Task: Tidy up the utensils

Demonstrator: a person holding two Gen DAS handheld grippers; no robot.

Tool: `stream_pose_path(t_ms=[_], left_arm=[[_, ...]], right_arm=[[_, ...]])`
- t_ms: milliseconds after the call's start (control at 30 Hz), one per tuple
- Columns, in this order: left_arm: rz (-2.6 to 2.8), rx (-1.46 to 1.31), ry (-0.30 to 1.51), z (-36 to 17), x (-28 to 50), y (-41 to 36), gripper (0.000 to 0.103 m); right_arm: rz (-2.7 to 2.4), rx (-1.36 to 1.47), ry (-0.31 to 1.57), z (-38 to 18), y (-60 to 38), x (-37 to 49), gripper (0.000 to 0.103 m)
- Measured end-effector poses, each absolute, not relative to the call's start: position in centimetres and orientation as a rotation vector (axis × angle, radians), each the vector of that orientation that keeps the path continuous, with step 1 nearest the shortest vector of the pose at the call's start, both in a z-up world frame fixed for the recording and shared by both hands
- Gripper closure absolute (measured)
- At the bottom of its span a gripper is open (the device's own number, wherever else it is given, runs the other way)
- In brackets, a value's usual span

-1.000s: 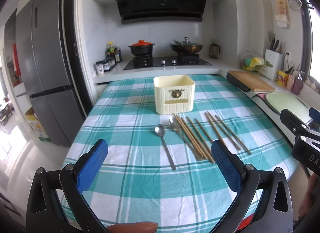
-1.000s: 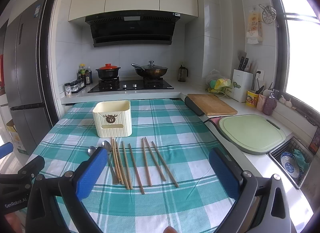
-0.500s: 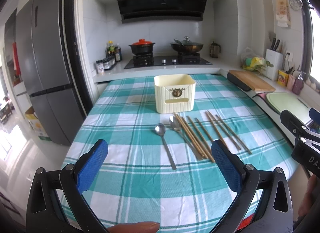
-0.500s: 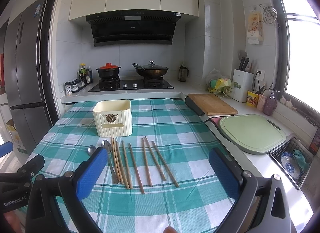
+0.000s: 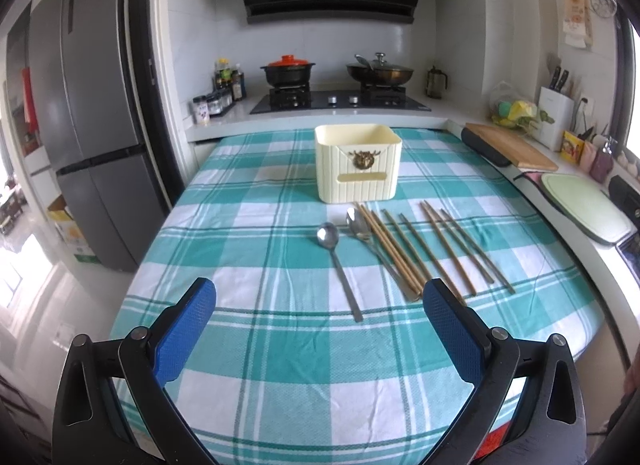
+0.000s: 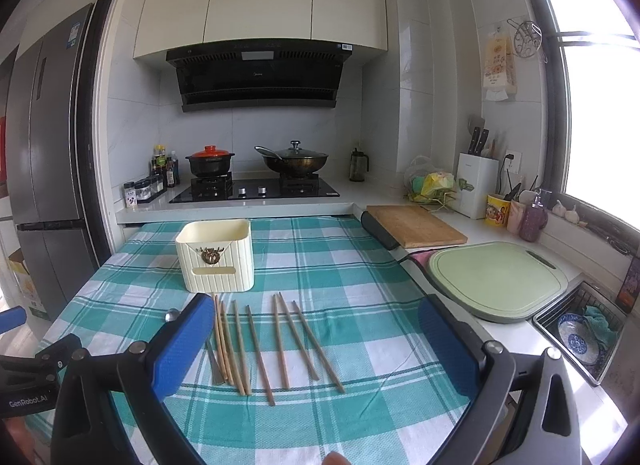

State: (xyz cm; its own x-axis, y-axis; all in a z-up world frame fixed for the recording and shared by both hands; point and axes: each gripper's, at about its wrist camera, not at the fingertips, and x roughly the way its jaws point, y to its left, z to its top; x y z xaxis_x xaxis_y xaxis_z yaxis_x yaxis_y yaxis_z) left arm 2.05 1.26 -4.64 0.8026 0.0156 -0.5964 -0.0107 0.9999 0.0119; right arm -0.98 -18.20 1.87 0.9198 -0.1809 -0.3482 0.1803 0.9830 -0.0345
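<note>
- L gripper (image 5: 318, 319): jaws spread wide, empty, above tablecloth (image 5: 256, 233).
- R gripper (image 6: 316, 329): spread, empty.
- Spoons (image 5: 338, 261) + chopsticks (image 5: 436, 249) lie flat just in front of cream utensil box (image 5: 358, 163).

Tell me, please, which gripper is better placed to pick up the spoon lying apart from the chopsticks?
The left gripper, probably. Its open jaws frame that spoon, whose handle points toward it. In the right gripper's view the chopsticks sit between its open jaws, and its left finger hides the spoons.

Table under teal checked cloth (image 5: 256, 345), cream holder (image 5: 357, 163), two spoons (image 5: 338, 261), chopsticks (image 5: 440, 249) fanned beside
</note>
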Motion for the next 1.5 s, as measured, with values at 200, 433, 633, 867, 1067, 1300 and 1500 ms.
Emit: stream_pose_path(t_ms=[200,433,633,867,1067,1300,1500], left_arm=[[-0.008,-0.054,0.691,-5.8,4.1,2.8,0.000],[0.008,-0.067,0.766,-8.3,7.8,2.9,0.000],[-0.018,-0.035,0.837,-11.1,12.2,0.9,0.000],[0.014,-0.044,0.921,-15.0,17.3,0.4,0.000],[0.064,-0.001,0.974,-17.9,20.5,-0.1,0.001],[0.057,0.076,1.008,-19.5,21.0,1.3,0.000],[0.008,0.058,1.055,-19.4,22.0,4.6,0.001]], right_arm=[[-0.179,0.007,0.313,1.4,-20.0,-0.2,0.000],[-0.144,-0.008,0.392,-1.4,-23.1,2.7,0.000],[-0.029,-0.113,0.659,-7.3,-25.7,8.9,0.001],[0.150,-0.117,0.965,-14.7,-26.7,17.1,0.046],[0.229,-0.192,1.097,-18.0,-25.6,21.4,0.068],[0.258,-0.268,1.131,-18.3,-25.2,22.9,0.070],[0.262,-0.292,1.160,-18.3,-24.9,24.0,0.069]])
